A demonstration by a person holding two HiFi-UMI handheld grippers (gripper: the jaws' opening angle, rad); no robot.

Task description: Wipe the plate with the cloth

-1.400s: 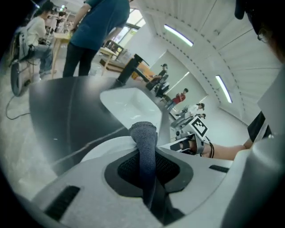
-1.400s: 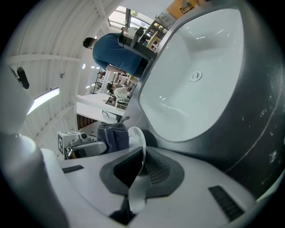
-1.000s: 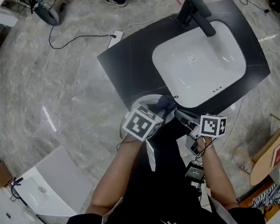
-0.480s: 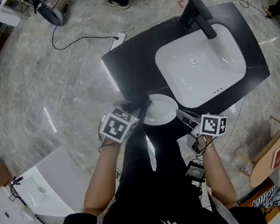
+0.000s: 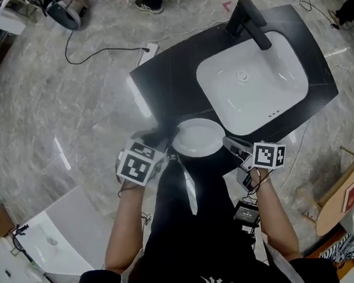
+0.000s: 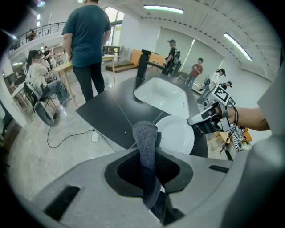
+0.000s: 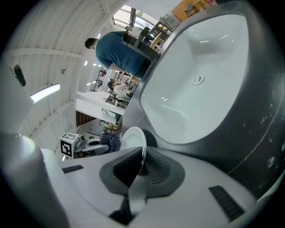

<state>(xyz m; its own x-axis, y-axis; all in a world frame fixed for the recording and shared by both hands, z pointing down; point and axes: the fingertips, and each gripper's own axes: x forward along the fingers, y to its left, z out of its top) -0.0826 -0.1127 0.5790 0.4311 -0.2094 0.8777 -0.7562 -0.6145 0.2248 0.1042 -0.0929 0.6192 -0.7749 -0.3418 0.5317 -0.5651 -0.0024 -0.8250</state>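
Clamping reads clearly only in gripper views: cloth (image 6: 145,151) left, plate (image 7: 132,139) right.

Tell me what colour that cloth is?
Dark grey. The cloth shows best in the left gripper view.

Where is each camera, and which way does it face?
Head view: on the person's head, facing steeply down at plate, sink, both forearms.
Left gripper view: on the left tool, along jaws shut on the cloth, toward plate and right tool.
Right gripper view: on the right tool, along jaws clamping the plate's rim, toward the sink.
All share plate and sink.
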